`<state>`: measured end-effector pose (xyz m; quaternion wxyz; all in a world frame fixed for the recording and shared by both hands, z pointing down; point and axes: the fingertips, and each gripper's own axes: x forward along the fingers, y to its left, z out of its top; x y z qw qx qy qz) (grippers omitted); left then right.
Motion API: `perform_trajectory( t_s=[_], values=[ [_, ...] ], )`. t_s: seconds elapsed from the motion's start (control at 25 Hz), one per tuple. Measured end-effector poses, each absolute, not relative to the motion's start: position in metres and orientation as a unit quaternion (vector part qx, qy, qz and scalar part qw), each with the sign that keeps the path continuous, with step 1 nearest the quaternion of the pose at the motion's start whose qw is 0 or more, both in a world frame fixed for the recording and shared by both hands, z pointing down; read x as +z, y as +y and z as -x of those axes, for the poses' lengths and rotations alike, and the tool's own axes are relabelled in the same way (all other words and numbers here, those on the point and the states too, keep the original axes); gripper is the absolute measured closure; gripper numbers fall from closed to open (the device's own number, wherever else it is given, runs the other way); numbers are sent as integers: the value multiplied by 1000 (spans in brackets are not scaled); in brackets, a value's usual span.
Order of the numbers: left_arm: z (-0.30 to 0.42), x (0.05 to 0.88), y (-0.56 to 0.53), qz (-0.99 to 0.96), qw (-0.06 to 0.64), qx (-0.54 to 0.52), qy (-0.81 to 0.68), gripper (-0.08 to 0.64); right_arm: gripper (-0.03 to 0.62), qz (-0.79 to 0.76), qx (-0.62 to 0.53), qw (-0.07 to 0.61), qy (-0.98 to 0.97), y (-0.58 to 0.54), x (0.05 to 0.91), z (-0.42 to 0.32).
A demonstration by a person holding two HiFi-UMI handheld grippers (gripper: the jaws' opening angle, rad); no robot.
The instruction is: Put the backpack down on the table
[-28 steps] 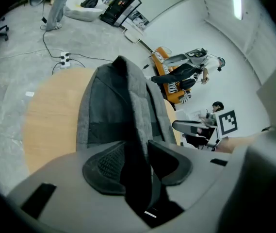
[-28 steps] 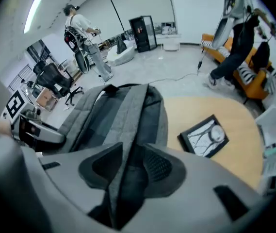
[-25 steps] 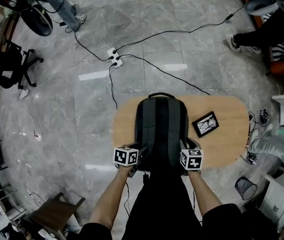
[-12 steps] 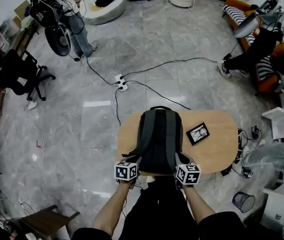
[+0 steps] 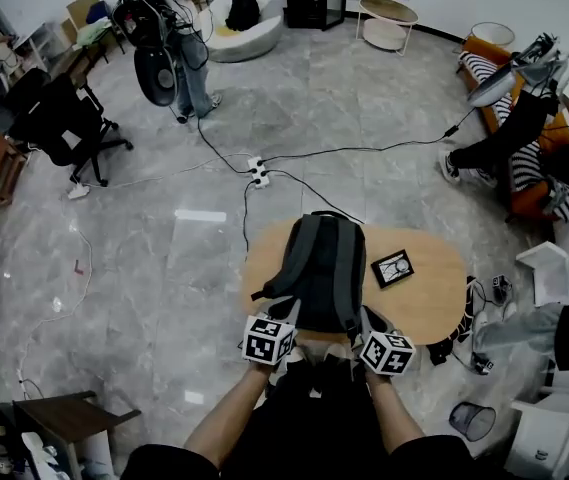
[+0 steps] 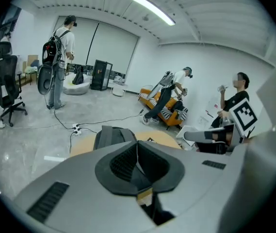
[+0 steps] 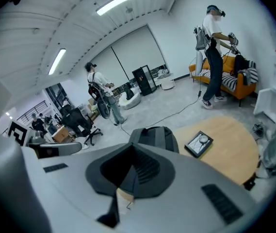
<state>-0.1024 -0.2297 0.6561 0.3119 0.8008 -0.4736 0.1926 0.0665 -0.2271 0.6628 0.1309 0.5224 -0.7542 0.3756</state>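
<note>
A dark grey backpack (image 5: 321,273) lies flat on the oval wooden table (image 5: 429,303), its top handle pointing away from me. Both grippers hover just off its near end, lifted above the table edge. The left gripper (image 5: 272,328) is shut; its jaws have just been closing and nothing is between them (image 6: 137,147). The right gripper (image 5: 379,340) has also just closed, empty (image 7: 132,152). Beyond the closed jaws, both gripper views show the backpack (image 6: 111,136) (image 7: 154,136) resting on the table.
A black-framed flat item (image 5: 392,267) lies on the table to the right of the backpack. On the floor are a power strip (image 5: 258,172) with trailing cables and a wire bin (image 5: 469,420). Office chairs (image 5: 64,128) stand at the left, people at the far left and right.
Both grippers have drawn back from the backpack's near corners toward my body and risen. Their jaws went from open to shut. The backpack stays put on the table.
</note>
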Motion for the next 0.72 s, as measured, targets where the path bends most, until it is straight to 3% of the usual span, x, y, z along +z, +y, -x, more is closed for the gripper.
perform_trajectory(
  t_s=[0.72],
  values=[
    [27, 566, -173, -829, 241, 147, -483, 541, 583, -500, 237, 120, -824, -177, 549, -84]
  ],
)
